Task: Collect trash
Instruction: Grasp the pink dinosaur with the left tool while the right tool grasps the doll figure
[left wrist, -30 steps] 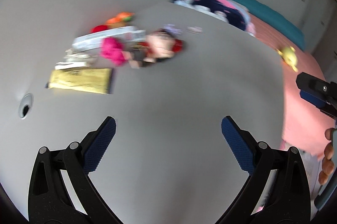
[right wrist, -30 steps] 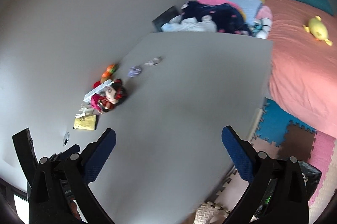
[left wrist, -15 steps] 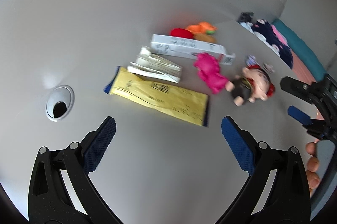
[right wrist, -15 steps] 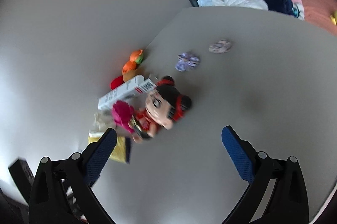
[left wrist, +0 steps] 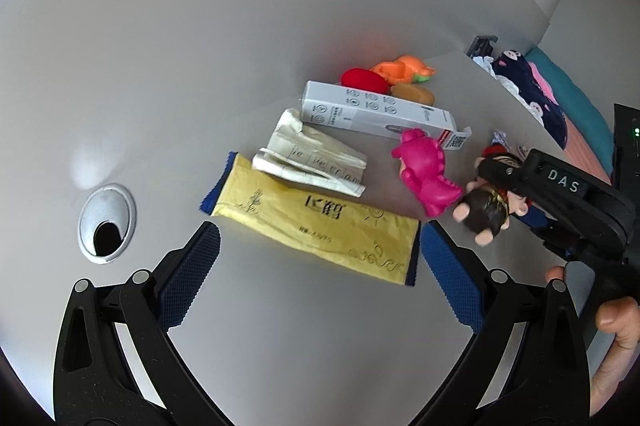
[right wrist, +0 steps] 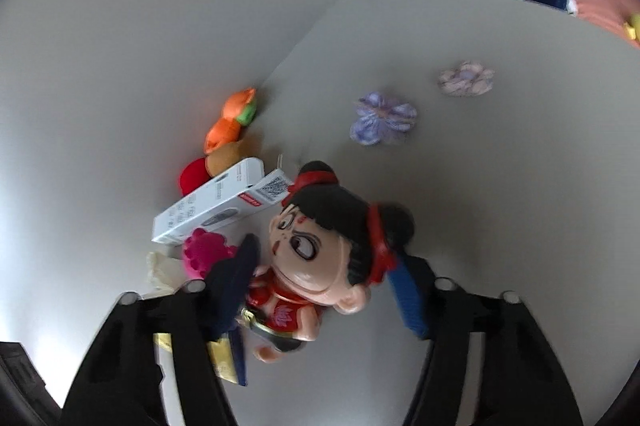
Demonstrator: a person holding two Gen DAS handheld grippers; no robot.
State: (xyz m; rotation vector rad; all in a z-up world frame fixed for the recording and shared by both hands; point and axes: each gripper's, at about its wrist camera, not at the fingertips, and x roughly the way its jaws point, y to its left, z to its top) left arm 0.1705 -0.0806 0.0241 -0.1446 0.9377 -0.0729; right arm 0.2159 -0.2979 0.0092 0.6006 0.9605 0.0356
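Evidently at the first pick-up step of the trash collection, nothing gathered yet

Left gripper (left wrist: pixel 318 232) held over the grey desk (left wrist: pixel 320 346), jaws wide open and empty, 1 pad at each end of the near edge of the yellow snack wrapper (left wrist: pixel 316 222); no contact with it. Wrapper lying flat, just right of the cable grommet (left wrist: pixel 106 222), with the crumpled white paper packet (left wrist: pixel 316 158) touching its far edge and the long white carton (left wrist: pixel 372 110) beyond that.

Right gripper (right wrist: pixel 324 258) down over the doll figure (right wrist: pixel 316 250), just right of the pink dinosaur toy (left wrist: pixel 424 174). Jaws have just been closing, doll between them, pads close against its body and hair; cannot tell whether they press yet, the left finger being blurred.

Probably wrong target for the right side: a toy, not rubbish, unless meant only to be shifted clear. 2 crumpled lilac scraps (right wrist: pixel 382 118) lie farther off on the desk, well apart from the pile.

Next, likely: lower the left jaws, tilt so 1 pad slides under the thin wrapper's edge, then pinch. Flat foil on a smooth top could slide away rather than lift, so a shallow scoop toward the paper packet seems safer
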